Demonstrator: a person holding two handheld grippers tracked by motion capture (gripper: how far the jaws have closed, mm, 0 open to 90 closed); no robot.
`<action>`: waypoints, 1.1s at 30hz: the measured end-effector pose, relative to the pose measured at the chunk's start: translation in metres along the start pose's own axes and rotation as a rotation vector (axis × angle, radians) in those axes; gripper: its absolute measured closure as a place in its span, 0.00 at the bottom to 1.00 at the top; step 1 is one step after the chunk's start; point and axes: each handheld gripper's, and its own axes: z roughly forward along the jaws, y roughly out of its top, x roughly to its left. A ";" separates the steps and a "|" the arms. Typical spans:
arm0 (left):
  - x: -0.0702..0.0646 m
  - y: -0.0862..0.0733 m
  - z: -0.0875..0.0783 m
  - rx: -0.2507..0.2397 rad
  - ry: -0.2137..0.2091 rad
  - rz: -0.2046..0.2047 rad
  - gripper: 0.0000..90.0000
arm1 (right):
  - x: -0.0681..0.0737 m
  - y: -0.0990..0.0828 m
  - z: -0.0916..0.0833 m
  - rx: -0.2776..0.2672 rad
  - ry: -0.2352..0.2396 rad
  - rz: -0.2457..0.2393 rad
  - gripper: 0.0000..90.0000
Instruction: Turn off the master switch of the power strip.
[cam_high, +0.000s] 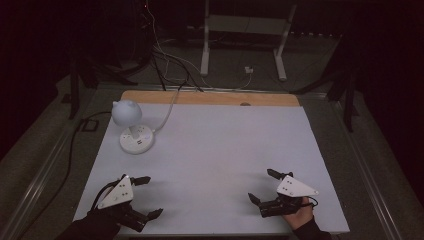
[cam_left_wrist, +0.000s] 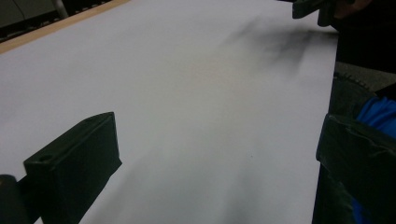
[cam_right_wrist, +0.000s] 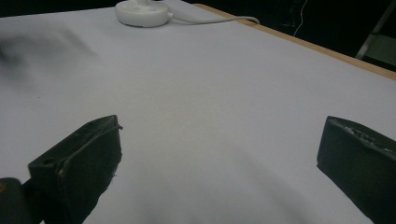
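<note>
**Inspection: nothing yet handled, both grippers idle at the near edge**

I took the white lamp as my landmark. It stood upright on its round base toward the far left of the white table sheet, its cord running off the far edge. I found the left gripper well apart from the lamp, on the near side of it and almost directly below it in the high view; its jaws stood wide apart with nothing between them. The right gripper sat farther still from the lamp, off toward the near right corner, jaws likewise spread and empty. In the right gripper view the lamp base lay far ahead. My judgement: no contact with the lamp had been made, so the work stood at its start; the whole reach and grasp remained to be done
</note>
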 end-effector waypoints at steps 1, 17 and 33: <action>0.001 0.001 0.000 -0.005 0.000 -0.005 0.00 | 0.000 0.000 0.000 -0.001 0.000 0.001 0.00; 0.025 0.020 -0.003 -0.060 0.057 -0.038 0.00 | 0.000 0.000 -0.001 -0.007 0.005 0.010 0.00; 0.054 0.037 0.002 -0.099 0.137 -0.100 0.00 | 0.000 0.000 -0.001 -0.008 0.006 0.014 0.00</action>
